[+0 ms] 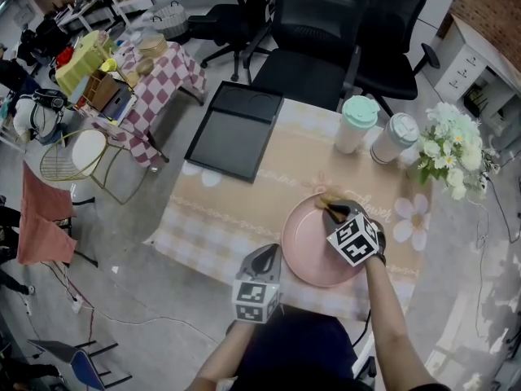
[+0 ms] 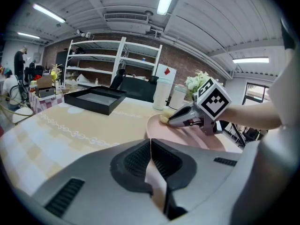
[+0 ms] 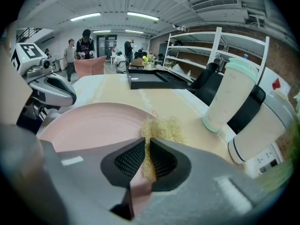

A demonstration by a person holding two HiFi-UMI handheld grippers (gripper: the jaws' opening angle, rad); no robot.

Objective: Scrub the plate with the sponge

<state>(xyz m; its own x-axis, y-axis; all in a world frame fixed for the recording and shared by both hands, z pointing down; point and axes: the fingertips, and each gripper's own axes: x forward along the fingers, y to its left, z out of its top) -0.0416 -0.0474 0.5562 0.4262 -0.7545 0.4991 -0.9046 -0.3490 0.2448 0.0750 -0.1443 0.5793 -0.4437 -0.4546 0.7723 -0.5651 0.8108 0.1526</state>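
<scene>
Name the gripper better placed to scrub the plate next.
Right. The right gripper has its jaws shut on the sponge, already at the plate rim. The left gripper is shut on nothing, off the plate's near edge.

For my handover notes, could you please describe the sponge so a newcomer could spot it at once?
Find the pink plate on the beige tablecloth. At its far rim, the right gripper pinches the sponge: a yellowish, fibrous tuft, unlike the smooth plate.

right hand-held gripper [image 3: 146, 159] clamped on yellow sponge [image 3: 164, 128], at rim of pink plate [image 3: 89, 125], mint-lidded cup [image 3: 232, 97] at right
</scene>
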